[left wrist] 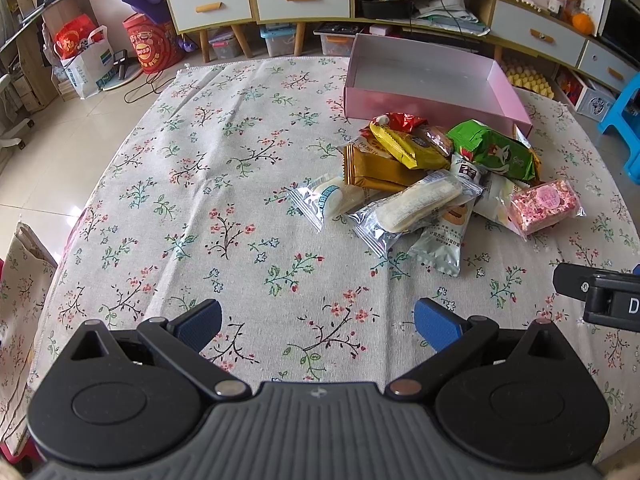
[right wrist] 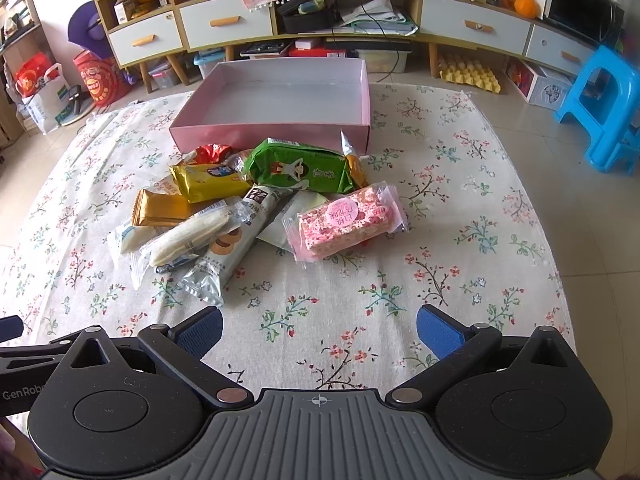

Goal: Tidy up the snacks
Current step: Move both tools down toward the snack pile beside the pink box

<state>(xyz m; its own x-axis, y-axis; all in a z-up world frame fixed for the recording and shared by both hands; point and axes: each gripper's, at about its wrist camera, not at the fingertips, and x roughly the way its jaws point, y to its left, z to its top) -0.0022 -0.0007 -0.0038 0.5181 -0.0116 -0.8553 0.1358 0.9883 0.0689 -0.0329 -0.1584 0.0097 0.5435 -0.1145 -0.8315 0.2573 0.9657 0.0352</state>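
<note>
Floral tablecloth (left wrist: 192, 184) covers the table. Left gripper (left wrist: 318, 326) — jaws spread, empty — has the snack pile (left wrist: 424, 176) well ahead at one o'clock. Right gripper (right wrist: 320, 330), also spread and empty, sees the pile at eleven o'clock — pink box (right wrist: 276, 130) just behind it.

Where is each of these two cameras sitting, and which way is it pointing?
Left wrist: rides the left gripper, facing forward over the tablecloth; snack pile lies ahead to the right; own open jaws show, plus part of the other gripper at the right edge.
Right wrist: rides the right gripper, facing the pile and pink box; own open jaws show.
Shared: pile, box, tablecloth.
</note>
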